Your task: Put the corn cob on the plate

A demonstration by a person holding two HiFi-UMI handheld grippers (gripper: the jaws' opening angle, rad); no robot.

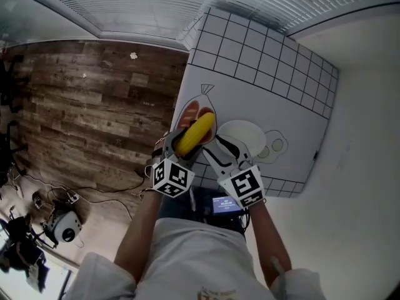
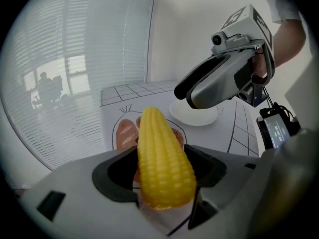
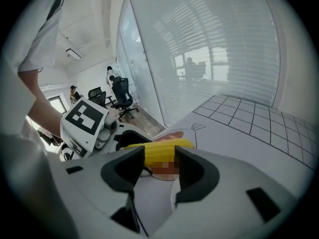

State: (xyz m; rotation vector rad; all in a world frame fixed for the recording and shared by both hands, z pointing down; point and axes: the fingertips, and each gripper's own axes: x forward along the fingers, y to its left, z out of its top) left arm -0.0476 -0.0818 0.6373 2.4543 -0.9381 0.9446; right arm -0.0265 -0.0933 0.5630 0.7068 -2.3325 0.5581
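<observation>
Corn cob isn't on the plate yet. It's in the middle of the head view, pinched by the left gripper. In the left gripper view the dark fingers hug the fat end from both sides and the pointy tip aims away, toward the top of the frame. It sits over the reddish-brown shapes drawn on the white sheet, the one with the grid lines that covers the counter.

The plate is white and round, just right of the corn in the head view, with nothing on it. Right gripper hangs right beside the left one, lower centre of the frame, between corn and plate. Its fingers are spread with nothing in them; the corn just shows through the gap from behind. Left half of the head view is wood plank floor with some cables and gear in the lower left corner.
</observation>
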